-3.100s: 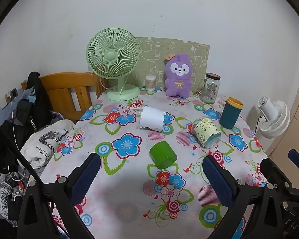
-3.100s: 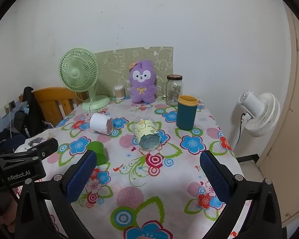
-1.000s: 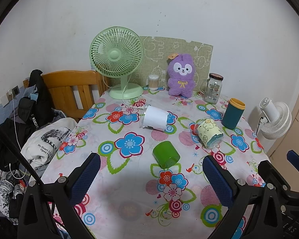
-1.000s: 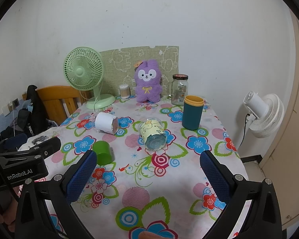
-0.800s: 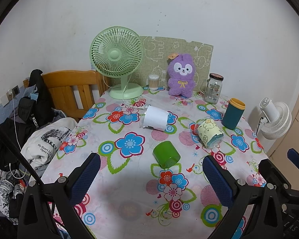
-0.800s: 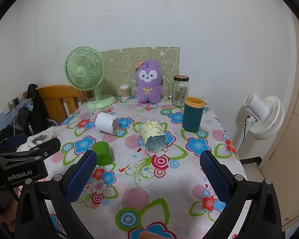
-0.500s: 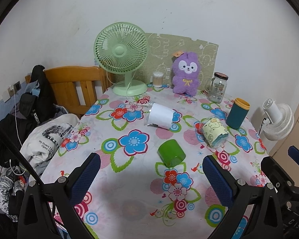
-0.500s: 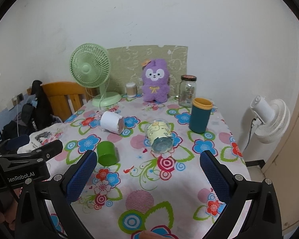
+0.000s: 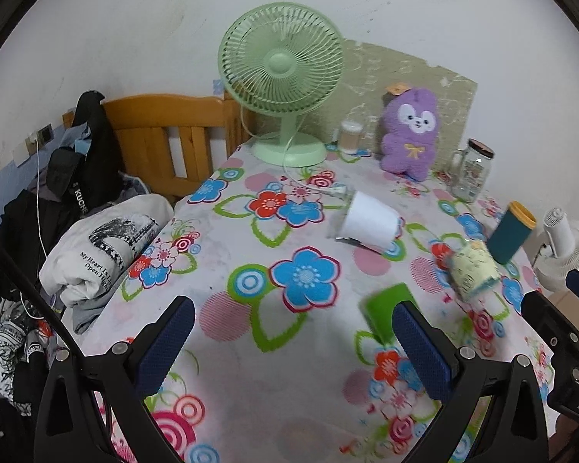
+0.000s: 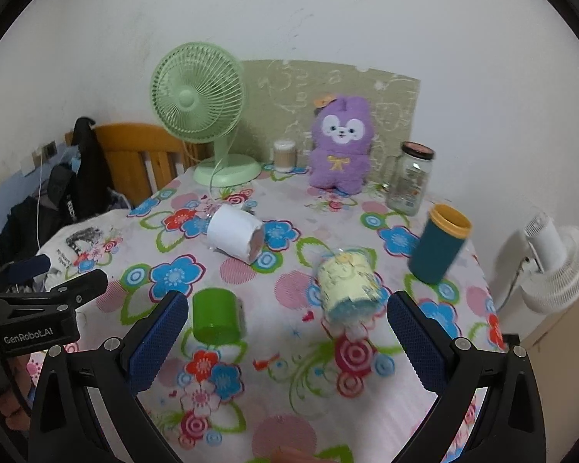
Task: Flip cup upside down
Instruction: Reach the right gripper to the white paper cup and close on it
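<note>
Three cups lie on their sides on the floral tablecloth (image 10: 301, 386): a white cup (image 10: 233, 237) (image 9: 370, 220), a green cup (image 10: 215, 321) (image 9: 384, 311) and a pale yellow patterned cup (image 10: 347, 284) (image 9: 474, 272). A teal cup with a yellow rim (image 10: 440, 249) (image 9: 510, 237) stands upright at the right. My left gripper (image 9: 293, 347) is open and empty above the near table, left of the green cup. My right gripper (image 10: 285, 343) is open and empty, with the green cup by its left finger and the yellow cup by its right finger.
At the back stand a green desk fan (image 10: 204, 112), a purple plush toy (image 10: 341, 142), a glass jar (image 10: 411, 179) and a small container (image 10: 284, 155). A wooden chair (image 9: 173, 135) with clothes (image 9: 96, 239) is left. A white fan (image 10: 556, 266) stands off the table's right edge.
Both grippers have moved forward and lower toward the table. The left view has swung left, so the cups sit further right in it. Nothing has been grasped.
</note>
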`<state>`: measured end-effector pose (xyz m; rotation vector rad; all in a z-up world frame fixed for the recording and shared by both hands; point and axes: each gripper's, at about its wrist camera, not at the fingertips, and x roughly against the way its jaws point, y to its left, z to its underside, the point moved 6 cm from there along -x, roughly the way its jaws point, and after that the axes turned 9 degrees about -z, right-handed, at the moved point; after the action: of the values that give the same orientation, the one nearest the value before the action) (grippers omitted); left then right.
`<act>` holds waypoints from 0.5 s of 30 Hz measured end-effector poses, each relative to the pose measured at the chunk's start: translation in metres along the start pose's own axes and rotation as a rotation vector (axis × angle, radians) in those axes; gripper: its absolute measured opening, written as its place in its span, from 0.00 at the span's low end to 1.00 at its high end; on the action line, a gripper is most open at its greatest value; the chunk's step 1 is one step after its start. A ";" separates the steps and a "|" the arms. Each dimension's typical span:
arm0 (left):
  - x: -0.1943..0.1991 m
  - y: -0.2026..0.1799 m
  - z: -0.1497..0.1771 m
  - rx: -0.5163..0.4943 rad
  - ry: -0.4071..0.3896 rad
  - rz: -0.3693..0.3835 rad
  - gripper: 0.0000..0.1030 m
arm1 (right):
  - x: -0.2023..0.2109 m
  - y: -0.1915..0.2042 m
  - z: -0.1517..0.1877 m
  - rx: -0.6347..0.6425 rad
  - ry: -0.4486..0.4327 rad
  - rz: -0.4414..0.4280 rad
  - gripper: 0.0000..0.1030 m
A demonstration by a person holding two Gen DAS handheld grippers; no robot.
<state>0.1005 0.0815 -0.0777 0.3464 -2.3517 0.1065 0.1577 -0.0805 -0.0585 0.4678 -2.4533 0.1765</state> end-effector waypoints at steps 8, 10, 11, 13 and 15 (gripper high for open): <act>-0.053 0.008 -0.019 0.021 0.062 -0.009 1.00 | -0.072 0.008 -0.026 0.116 0.097 -0.056 1.00; -0.067 0.010 -0.022 0.027 0.081 -0.012 1.00 | -0.093 0.008 -0.030 0.133 0.136 -0.073 1.00; -0.076 0.010 -0.024 0.029 0.095 -0.016 1.00 | -0.100 0.009 -0.031 0.142 0.147 -0.077 1.00; -0.090 0.011 -0.026 0.033 0.118 -0.023 1.00 | -0.116 0.010 -0.034 0.160 0.171 -0.097 1.00; -0.103 0.011 -0.027 0.034 0.142 -0.033 1.00 | -0.135 0.012 -0.037 0.177 0.203 -0.121 1.00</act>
<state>0.1857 0.1195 -0.1293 0.3815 -2.2056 0.1502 0.2737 -0.0216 -0.1112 0.6414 -2.2136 0.3738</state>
